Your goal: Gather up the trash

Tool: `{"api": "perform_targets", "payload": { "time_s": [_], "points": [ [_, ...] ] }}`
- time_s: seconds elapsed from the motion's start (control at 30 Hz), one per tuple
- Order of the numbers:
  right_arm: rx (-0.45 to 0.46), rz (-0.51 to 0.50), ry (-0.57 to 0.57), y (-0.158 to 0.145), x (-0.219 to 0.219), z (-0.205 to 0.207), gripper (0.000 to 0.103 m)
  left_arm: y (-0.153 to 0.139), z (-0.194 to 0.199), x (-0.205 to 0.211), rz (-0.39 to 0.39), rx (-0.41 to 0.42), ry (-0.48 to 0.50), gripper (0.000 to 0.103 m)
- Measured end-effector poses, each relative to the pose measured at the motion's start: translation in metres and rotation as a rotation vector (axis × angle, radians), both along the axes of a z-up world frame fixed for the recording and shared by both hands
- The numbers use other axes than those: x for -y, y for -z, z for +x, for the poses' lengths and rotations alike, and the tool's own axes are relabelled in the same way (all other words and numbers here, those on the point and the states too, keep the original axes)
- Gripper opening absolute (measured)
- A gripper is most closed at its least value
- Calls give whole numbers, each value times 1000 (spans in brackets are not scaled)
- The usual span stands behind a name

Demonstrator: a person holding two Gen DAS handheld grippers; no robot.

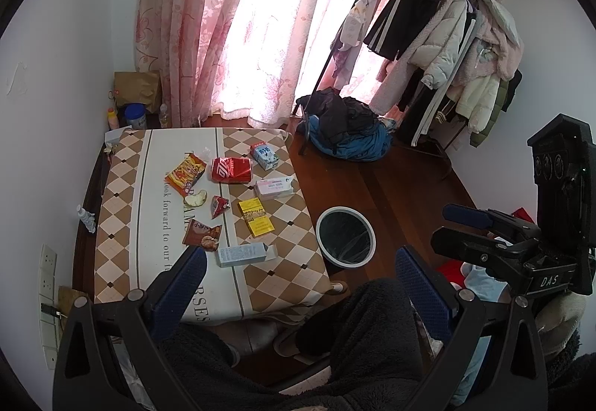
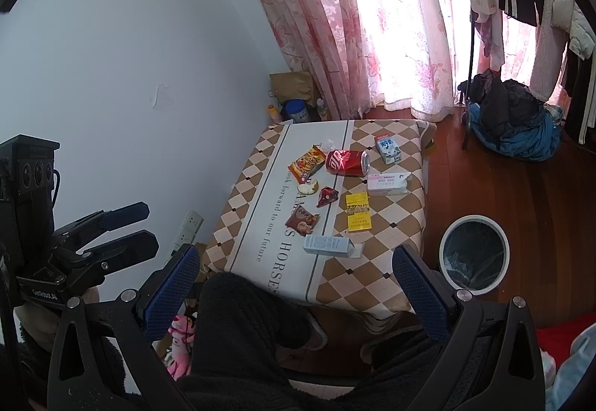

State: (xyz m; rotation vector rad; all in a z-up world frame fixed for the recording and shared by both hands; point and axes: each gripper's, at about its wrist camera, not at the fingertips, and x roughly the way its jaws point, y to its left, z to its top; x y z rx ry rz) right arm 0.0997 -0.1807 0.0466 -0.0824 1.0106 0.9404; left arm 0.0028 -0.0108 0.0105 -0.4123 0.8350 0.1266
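**Status: Collection Not Started; All Trash on Tabletop**

The left gripper is spread wide and holds nothing. The right gripper is likewise spread wide and empty. Both hang above the person's lap, short of the near edge of the tabletop.

Progress: judged from the layout, no item has been collected. The bin, lined with a dark bag, stands on the wooden floor just beside the tabletop's right edge; its contents cannot be determined.

Items remaining on the tabletop:
- Light blue carton, lying flat, nearest the grippers.
- Brown snack wrapper, just left of the carton.
- Yellow box, toward the bin side.
- Small red wrapper and a pale peel scrap, mid-table.
- Crushed red can, on its side.
- Orange snack packet, left of the can.
- Tissue pack and blue-and-white milk carton, toward the far right.

Surroundings: a pile of clothes lies on the floor beyond the bin, beneath a loaded garment rack. Bottles and a paper bag stand in the far corner by the curtain.

Obstructions: nothing stands between the grippers and the nearest items. The person's knees sit below both grippers. The items lie apart from one another, so single-item grasps appear feasible.
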Motion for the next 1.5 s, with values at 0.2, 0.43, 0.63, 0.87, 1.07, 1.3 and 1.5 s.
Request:
{"api": "perform_targets", "payload": {
  "time_s": [0.2,0.43,0.63,0.87,1.07,1.3,1.5],
  "points": [
    [0,-1,-7,-3,-1,1,103,0,0,-1,1,2,-1,103],
    [4,4,-8,-3,-3,-1,103,3,-1,-2,2,-4,-5,103],
    [-21,-23,96,27,-6,13,103,57,22,-32,143,-151,-188,103],
    [-170,-114,218,143,-40,69,103,170,49,-95,121,-363,-353,103],
    [-215,-253,217,242,-91,110,102,257,71,-149,-71,-493,-453,103],
    [-272,-371,198,326,-143,154,87,339,124,-166,-172,-571,-381,88],
    [-305,-417,190,368,-165,176,86,365,149,-157,-126,-605,-326,53]
  ]
}}
